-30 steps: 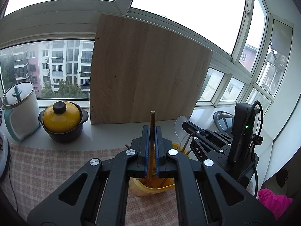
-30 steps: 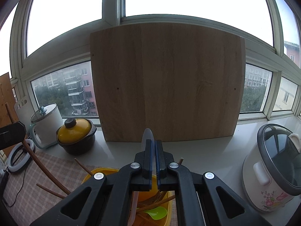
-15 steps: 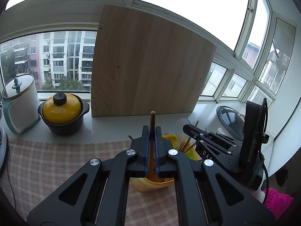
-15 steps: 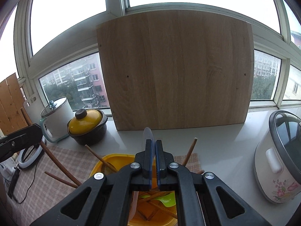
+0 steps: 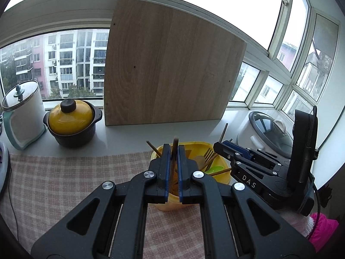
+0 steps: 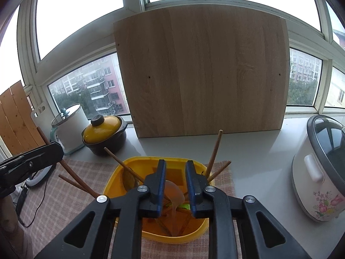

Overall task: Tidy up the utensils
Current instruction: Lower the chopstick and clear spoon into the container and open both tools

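Left hand-held gripper [image 5: 173, 151]: pads are seen closed on a brown wooden stick [image 5: 174, 149], which is held upright, its long axis running vertically down into the yellow container [image 5: 194, 145].
Right hand-held gripper [image 6: 175, 168]: fingers are spread apart above the container; a translucent spoon [image 6: 173, 196] is seen loose between them, bowl end up, handle slanting down into the tub.
Yellow container: it is set on the checked cloth [image 5: 64, 183]; wooden chopsticks [image 6: 213, 153] are fanned outward over its rim, and a green spoon [image 5: 214, 169] and fork are lying inside.
Writing: "DAS" can be read on the right gripper's body [image 5: 248, 179].
Surface and room: a pale tabletop [image 6: 248, 149] runs along the windows; a wooden board [image 6: 202, 73] is leaned against the glass, flanked by a yellow-lidded pot [image 5: 72, 123] and a rice cooker [image 6: 319, 172].
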Tool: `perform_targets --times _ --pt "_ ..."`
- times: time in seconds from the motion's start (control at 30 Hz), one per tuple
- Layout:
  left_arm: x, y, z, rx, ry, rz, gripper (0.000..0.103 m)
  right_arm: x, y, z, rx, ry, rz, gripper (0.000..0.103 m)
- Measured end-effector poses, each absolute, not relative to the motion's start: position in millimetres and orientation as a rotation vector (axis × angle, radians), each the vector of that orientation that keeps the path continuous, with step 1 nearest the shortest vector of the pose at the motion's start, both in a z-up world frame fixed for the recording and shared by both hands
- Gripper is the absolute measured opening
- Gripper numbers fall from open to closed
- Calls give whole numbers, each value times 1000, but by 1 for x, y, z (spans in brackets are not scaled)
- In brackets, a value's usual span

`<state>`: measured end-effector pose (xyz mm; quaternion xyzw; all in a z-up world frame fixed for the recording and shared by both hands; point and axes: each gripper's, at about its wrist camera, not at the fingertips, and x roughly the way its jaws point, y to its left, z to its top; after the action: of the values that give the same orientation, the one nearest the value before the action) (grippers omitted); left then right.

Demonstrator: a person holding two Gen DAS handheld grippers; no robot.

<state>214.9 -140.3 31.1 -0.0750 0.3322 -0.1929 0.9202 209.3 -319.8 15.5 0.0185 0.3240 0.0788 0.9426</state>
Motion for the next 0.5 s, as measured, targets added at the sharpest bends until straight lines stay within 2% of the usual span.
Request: perform_targets --times 0.1,0.17,0.23,0.33,0.5 --pt "213 -140 31 -154 684 -398 3 204 -322 17 44 658 155 22" --pt "209 -139 31 -159 680 -395 14 199 -324 18 44 656 152 26" --pt "204 -136 32 -163 669 -390 21 193 -324 20 41 653 148 29" --pt "196 -132 33 -167 664 -380 21 184 -324 22 38 653 146 30" --pt "178 -125 37 -157 647 -366 21 164 -322 28 35 642 138 41"
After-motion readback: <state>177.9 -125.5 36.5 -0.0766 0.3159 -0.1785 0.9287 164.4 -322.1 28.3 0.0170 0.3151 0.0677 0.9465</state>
